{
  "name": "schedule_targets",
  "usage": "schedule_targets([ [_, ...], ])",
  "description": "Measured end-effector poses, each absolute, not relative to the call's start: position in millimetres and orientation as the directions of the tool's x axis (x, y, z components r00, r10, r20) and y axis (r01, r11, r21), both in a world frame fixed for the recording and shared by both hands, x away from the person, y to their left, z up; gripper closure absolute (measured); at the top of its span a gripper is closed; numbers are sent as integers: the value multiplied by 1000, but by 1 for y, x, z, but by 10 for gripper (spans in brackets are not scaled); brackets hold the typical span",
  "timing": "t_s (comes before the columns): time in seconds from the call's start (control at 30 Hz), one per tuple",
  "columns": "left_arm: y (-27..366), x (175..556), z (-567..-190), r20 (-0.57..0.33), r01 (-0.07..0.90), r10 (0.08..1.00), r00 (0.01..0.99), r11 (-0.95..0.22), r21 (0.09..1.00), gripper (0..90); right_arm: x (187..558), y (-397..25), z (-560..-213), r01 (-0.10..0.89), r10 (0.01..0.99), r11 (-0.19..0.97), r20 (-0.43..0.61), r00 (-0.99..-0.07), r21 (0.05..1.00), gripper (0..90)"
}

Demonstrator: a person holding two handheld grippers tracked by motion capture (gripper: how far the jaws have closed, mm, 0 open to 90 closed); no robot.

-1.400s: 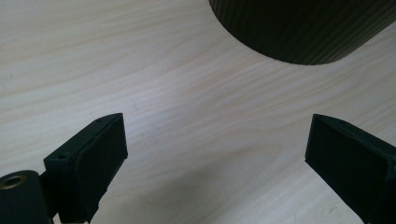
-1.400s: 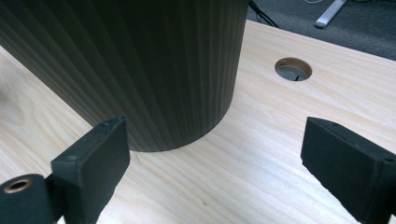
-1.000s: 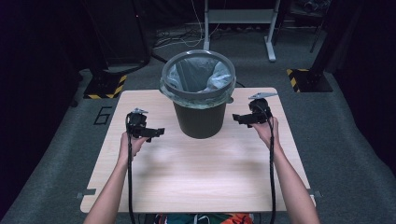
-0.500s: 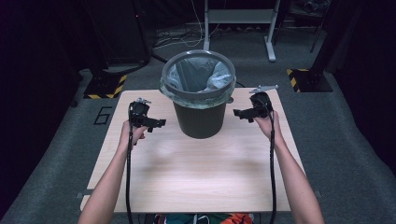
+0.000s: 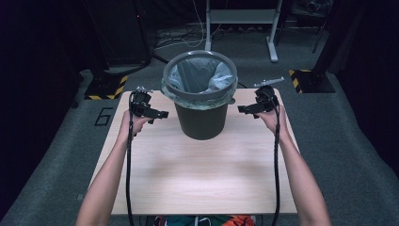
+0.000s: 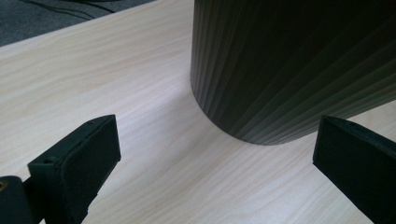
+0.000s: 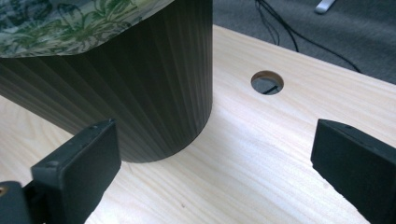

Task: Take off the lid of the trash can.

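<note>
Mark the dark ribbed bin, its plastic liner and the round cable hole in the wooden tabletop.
Dark ribbed bin [image 5: 201,123]: high view, front of its wall.
Translucent plastic liner [image 5: 184,76]: high view, inside left of the bin.
Round cable hole [image 7: 267,82]: right gripper view, its middle, in the tabletop.

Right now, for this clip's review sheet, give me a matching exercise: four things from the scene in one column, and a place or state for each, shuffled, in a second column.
Things:
1. bin
2. liner
3. left tool
4. right tool

Places or states:
A. open, on the bin's right, pointing at its wall
B. standing upright at the far middle of the table
C. open, on the bin's left, pointing at its wall
D. folded over the bin's rim

Pairs: 1-B, 2-D, 3-C, 4-A
</note>
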State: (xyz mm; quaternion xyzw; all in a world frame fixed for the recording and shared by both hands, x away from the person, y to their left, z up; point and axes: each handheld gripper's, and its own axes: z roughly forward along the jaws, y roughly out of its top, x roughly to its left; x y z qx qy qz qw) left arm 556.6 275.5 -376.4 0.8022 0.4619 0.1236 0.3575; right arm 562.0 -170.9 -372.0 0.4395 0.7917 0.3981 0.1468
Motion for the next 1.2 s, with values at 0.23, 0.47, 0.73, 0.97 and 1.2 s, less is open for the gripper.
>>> schedule_targets([
  [0.23,275,562,-355,-131,651,833,538,-312,692,15,566,-168,-354,578,810,305,113,-576,757,15],
  [0.47,276,568,-337,-123,658,834,538,-325,679,16,570,-164,-337,579,805,344,85,-587,739,20],
  [0.73,277,576,-321,-115,666,847,519,-316,676,18,576,-161,-320,582,808,348,79,-583,734,52],
  [0.97,279,583,-306,-107,668,859,501,-306,678,22,581,-164,-302,583,824,322,82,-561,746,68],
  [1.2,281,584,-298,-74,681,866,495,-334,651,26,583,-163,-287,570,830,323,64,-554,755,86],
])
